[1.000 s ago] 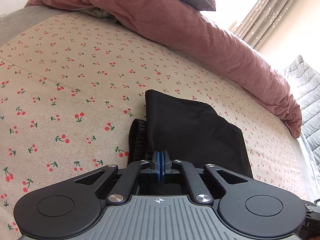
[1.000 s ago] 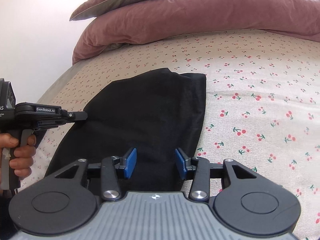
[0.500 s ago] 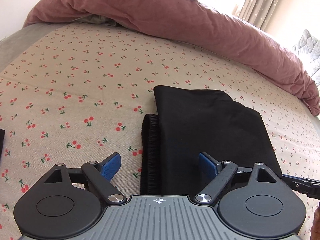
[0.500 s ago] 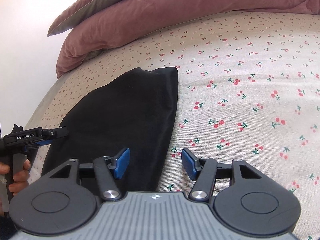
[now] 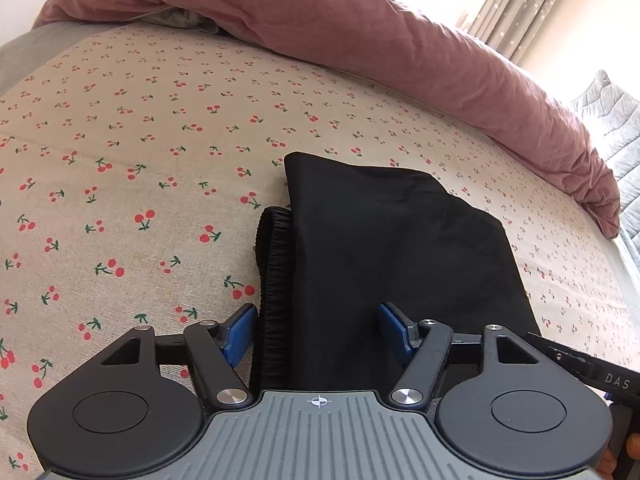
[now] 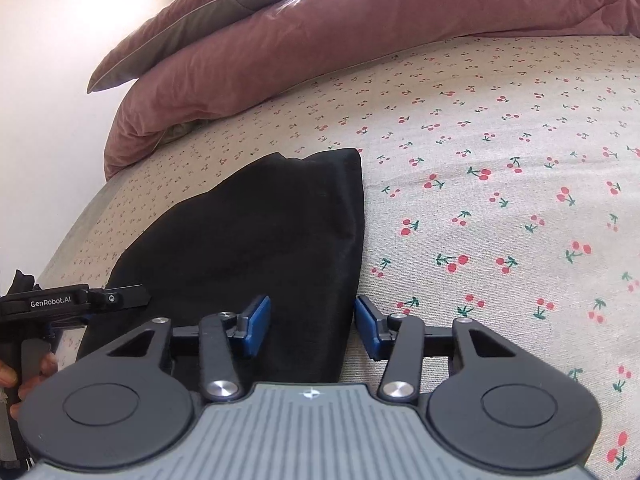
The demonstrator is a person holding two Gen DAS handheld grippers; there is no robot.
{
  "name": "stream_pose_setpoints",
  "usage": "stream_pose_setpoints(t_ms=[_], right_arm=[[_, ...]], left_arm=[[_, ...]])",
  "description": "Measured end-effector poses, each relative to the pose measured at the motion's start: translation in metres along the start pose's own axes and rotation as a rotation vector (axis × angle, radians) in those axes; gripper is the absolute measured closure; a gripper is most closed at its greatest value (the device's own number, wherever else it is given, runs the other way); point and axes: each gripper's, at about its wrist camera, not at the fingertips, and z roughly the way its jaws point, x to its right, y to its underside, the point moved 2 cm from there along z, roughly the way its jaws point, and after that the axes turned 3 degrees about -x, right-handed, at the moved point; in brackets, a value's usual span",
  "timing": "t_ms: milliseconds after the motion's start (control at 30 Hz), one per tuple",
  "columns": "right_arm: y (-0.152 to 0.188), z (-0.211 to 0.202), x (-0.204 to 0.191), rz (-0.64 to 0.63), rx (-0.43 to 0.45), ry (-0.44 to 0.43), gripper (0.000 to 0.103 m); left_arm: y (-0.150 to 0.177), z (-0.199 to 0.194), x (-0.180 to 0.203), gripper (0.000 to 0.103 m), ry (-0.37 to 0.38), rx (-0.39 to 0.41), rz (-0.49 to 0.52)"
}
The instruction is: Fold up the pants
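Claws (image 5: 318,334) straddle folded pants (image 5: 400,256) (duvet (image 5: 400,52) well behind).

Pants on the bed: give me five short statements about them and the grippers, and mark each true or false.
1. The pants are black and lie folded on the cherry-print sheet. True.
2. The left gripper is shut on the waistband. False: its fingers stand apart, and the waistband lies between them unpinched.
3. The right gripper straddles the right edge of the pants with its fingers apart. True.
4. The pink duvet covers the pants. False: it is bunched at the far side of the bed, clear of them.
5. The pants hang in the air. False: they lie flat on the sheet.
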Motion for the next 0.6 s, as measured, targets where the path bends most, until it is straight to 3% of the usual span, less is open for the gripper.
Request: stream_pose_setpoints(t_ms=[500, 600], right_arm=[[0.004, 0.008, -0.009, -0.032, 0.034, 0.026, 0.060], [0.005, 0.009, -0.013, -0.052, 0.039, 0.041, 0.061]], left_arm=[[0.000, 0.002, -0.002, 0.036, 0.010, -0.010, -0.009], [0.000, 0.001, -0.001, 0.044, 0.008, -0.004, 0.001]])
